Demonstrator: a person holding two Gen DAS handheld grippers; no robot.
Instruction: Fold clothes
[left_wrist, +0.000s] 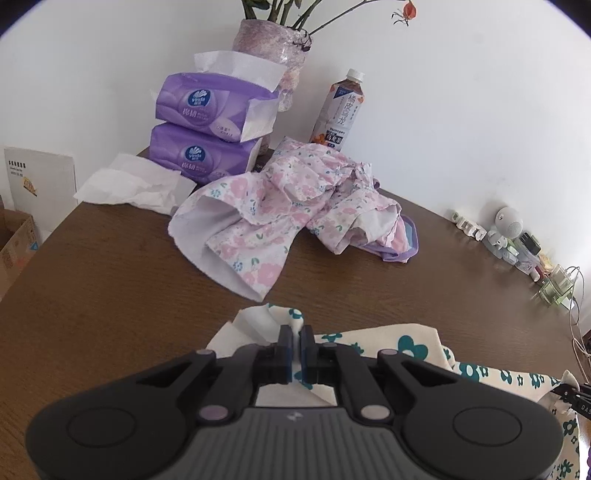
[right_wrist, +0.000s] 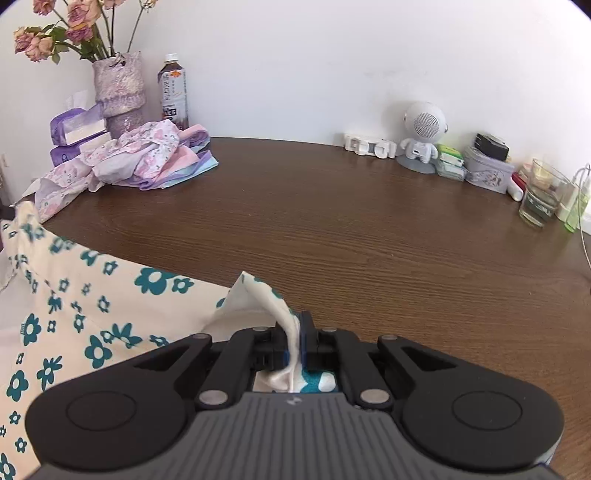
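Nearest, the left gripper (left_wrist: 295, 345) pinches tight on one corner of the cream garment with teal flowers (left_wrist: 406, 341), and the right gripper (right_wrist: 294, 341) pinches another corner. The cloth stretches sideways between them along the near edge of the wooden table (right_wrist: 369, 221). Farther back lies a crumpled pink floral garment (left_wrist: 266, 206), beside stacked tissue packs (left_wrist: 207, 125).
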